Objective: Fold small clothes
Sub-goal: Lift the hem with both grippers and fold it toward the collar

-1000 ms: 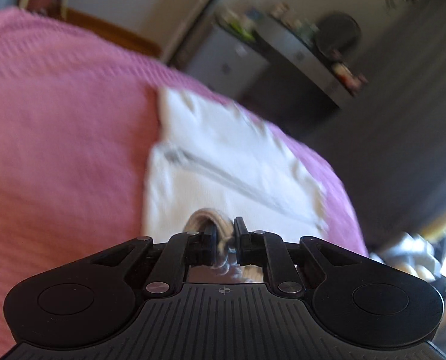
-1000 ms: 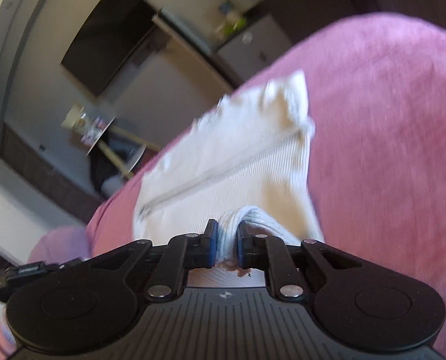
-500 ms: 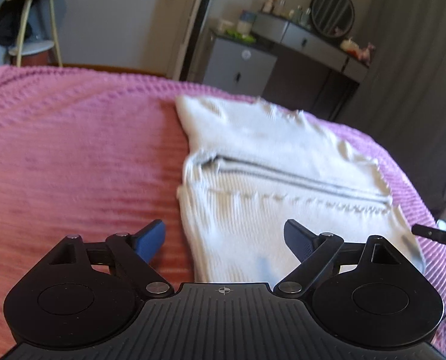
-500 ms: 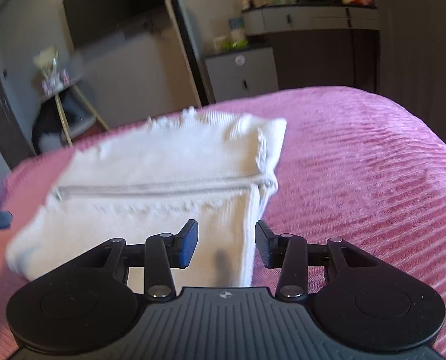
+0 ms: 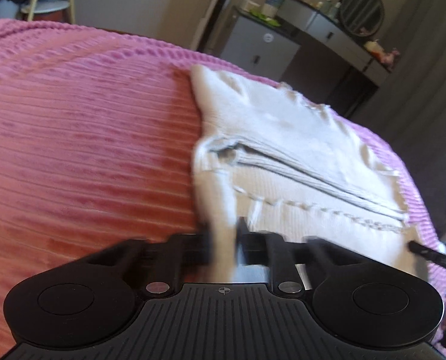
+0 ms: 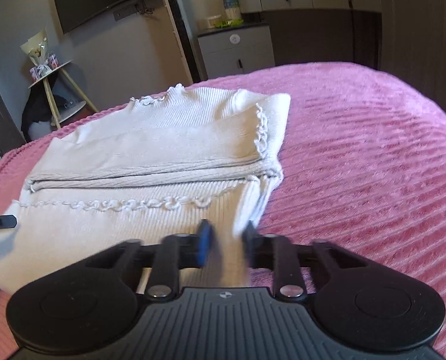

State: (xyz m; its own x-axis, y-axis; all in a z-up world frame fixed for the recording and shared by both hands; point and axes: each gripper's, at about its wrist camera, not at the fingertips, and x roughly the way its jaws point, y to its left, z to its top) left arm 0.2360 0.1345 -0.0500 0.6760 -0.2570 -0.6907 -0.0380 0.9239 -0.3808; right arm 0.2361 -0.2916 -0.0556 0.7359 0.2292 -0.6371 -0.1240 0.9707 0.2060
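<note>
A folded white ribbed garment (image 6: pixel 150 162) is spread on the pink bedspread (image 6: pixel 358 156), its scalloped hem facing the near edge. No containers are made out close by; the far cabinet (image 6: pixel 236 48) is shut.

The left gripper (image 5: pixel 224 240) has just been closing, and its jaws are seen pinched on the garment's near left corner, a strip of cloth rising between them. The right gripper (image 6: pixel 226 240) has likewise just been closing, and cloth at the near right corner is pinched between its blurred pads.
</note>
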